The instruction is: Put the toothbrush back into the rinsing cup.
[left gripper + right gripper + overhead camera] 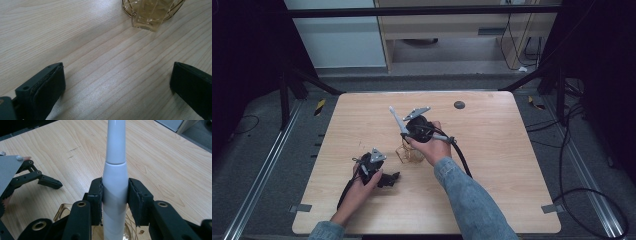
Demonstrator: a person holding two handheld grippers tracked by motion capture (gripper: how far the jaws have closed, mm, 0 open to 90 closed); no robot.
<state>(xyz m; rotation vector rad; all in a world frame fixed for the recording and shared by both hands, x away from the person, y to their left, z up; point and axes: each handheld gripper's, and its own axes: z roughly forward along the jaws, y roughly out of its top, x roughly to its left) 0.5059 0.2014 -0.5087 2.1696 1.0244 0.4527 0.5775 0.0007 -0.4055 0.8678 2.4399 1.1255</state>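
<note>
Right gripper [115,200] clamped on a white handle-shaped tool [115,170], raised just above the gold wire holder [152,12] on the table [492,160] — apparently lifted out, destination unclear — left gripper [117,85] spread wide, empty, nearby.

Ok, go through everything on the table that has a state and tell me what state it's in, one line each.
Left gripper: open, jaws wide apart, nothing between them, low over the table.
Right gripper: shut on the white tool.
White tool: clamped between the jaws, lifted off the table, tip pointing away.
Wire basket: sitting on the table, holding a clear amber piece.
Clear amber piece: tilted inside the basket.
</note>
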